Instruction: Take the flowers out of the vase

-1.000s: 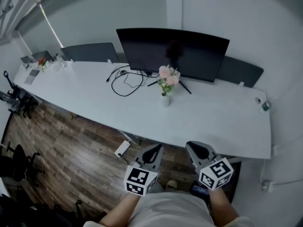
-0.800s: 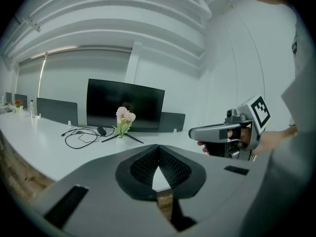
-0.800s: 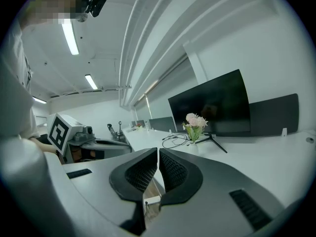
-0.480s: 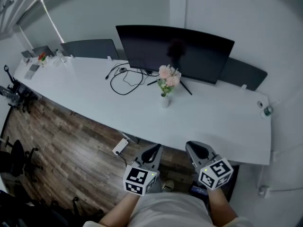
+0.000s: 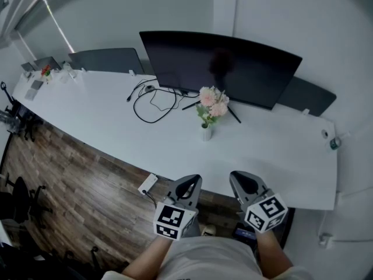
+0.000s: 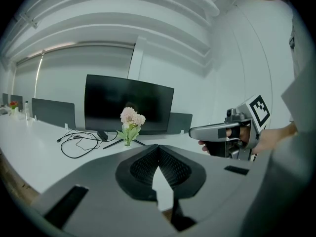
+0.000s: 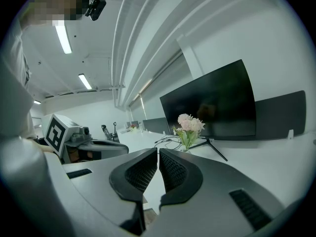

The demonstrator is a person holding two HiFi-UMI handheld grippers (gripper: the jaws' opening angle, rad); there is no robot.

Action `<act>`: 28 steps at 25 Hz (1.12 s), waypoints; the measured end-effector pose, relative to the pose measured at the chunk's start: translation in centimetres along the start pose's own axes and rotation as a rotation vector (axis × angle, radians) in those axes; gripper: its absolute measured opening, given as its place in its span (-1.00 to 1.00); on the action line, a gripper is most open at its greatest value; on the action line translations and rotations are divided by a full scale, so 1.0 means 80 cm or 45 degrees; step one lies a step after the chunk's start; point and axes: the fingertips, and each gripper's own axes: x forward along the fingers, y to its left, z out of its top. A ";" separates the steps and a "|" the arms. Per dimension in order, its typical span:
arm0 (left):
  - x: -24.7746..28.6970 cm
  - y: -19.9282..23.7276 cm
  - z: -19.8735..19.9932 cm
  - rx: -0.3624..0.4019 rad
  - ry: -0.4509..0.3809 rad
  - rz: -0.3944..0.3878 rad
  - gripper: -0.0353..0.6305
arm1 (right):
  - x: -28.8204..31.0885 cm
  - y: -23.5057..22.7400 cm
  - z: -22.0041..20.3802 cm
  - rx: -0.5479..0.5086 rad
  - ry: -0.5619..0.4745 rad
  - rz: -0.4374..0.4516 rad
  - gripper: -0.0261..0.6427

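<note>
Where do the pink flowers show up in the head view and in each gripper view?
Head view: the flowers stand just right of centre, in the upper half, on the white desk.
Left gripper view: flowers a little left of centre, at mid-height.
Right gripper view: flowers a little right of centre, at mid-height.
Shared landmark: the dark monitor directly behind them.

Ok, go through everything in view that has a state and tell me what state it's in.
Small white vase: upright on the white desk.
Pink flowers: standing in the vase, untouched.
Black monitor: screen dark.
Black cable: lying in a loose loop on the desk.
Left gripper: shut, empty.
Right gripper: shut, empty.
</note>
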 end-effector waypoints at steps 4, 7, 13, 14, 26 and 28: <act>0.024 0.035 0.012 0.000 0.008 -0.027 -0.88 | 0.035 -0.015 0.013 0.006 -0.002 -0.027 -0.82; 0.045 0.059 0.023 0.008 0.015 -0.058 -0.88 | 0.059 -0.026 0.022 0.013 -0.005 -0.053 -0.82; 0.080 0.103 0.043 0.029 0.024 -0.129 -0.88 | 0.106 -0.047 0.038 0.032 -0.005 -0.116 -0.82; 0.085 0.111 0.046 0.030 0.026 -0.137 -0.88 | 0.114 -0.050 0.040 0.035 -0.009 -0.128 -0.82; 0.127 0.162 0.072 0.056 0.016 -0.285 -0.88 | 0.173 -0.086 0.066 0.065 -0.055 -0.271 -0.82; 0.134 0.162 0.075 0.052 0.011 -0.301 -0.88 | 0.175 -0.086 0.064 0.065 -0.046 -0.273 -0.82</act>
